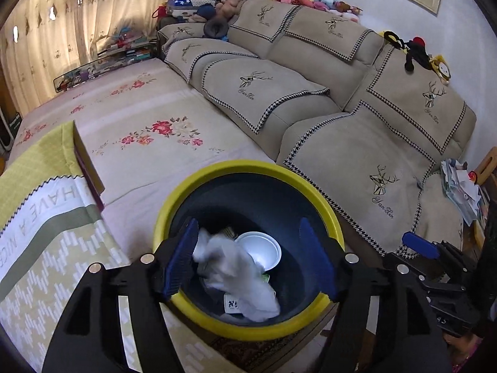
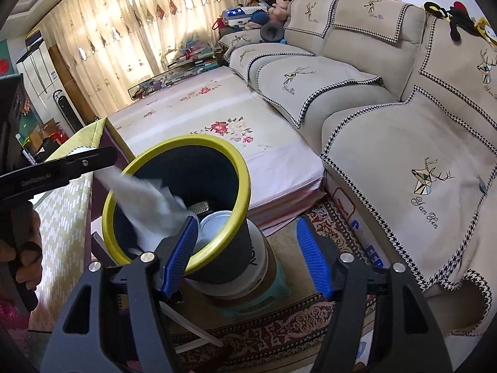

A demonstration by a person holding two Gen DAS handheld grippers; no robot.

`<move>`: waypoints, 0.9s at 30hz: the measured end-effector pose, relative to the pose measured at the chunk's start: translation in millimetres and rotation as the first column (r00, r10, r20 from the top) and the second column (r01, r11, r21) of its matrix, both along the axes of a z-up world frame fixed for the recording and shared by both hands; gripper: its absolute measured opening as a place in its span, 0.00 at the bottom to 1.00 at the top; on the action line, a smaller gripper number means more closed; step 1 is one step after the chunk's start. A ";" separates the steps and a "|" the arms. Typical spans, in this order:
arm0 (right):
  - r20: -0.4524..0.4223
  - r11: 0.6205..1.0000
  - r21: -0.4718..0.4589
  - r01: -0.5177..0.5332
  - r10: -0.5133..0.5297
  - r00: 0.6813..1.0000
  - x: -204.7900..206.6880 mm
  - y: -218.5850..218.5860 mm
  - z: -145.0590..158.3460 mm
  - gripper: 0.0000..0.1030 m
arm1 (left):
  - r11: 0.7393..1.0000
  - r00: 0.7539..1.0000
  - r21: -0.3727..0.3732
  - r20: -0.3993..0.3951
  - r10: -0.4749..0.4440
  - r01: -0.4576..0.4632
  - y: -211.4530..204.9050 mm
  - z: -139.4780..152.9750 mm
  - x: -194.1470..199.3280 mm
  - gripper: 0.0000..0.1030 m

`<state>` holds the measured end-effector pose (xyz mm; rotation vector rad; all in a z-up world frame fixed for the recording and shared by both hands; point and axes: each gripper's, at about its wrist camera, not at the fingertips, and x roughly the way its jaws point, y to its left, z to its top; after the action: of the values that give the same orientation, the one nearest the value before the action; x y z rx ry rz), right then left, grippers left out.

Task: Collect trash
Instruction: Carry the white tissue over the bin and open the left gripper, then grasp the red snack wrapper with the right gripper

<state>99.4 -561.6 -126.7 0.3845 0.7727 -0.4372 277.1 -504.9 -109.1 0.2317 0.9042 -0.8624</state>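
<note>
A living room with a beige sofa (image 1: 310, 99) and a floral-covered platform (image 1: 139, 118). The left gripper (image 1: 248, 258) hangs released above the yellow-rimmed bin (image 1: 174, 205), crumpled white tissue (image 1: 239, 273) (motion-blurred) inside near a white bowl (image 1: 264, 250). The right gripper (image 2: 248, 255) is spread, empty, beside the bin.

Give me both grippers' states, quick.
Left gripper: open above the yellow-rimmed dark bin, crumpled white tissue dropping free.
Right gripper: open, holding nothing.
</note>
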 end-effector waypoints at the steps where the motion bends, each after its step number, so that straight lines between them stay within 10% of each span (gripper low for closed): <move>1: 0.002 1.000 0.000 -0.003 0.003 1.000 -0.1 1.8 0.5 0.61 | 1.000 1.000 -0.010 0.001 0.003 -0.003 5.7 4.4 -1.7 0.66; 15: -0.005 0.976 -0.009 -0.220 0.219 0.976 32.9 88.8 2.4 0.62 | 0.948 0.947 -0.153 0.118 0.298 -0.279 241.0 81.8 -73.3 0.89; 27: 0.001 0.803 -0.050 -0.593 0.594 0.804 92.5 264.1 24.0 0.62 | 0.730 0.706 -0.141 0.188 0.682 -0.668 477.2 74.2 -144.6 0.89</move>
<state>191.8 -297.5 -102.7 0.0829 0.8206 0.1439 132.5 -27.7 -34.9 -0.0684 0.6627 -0.1593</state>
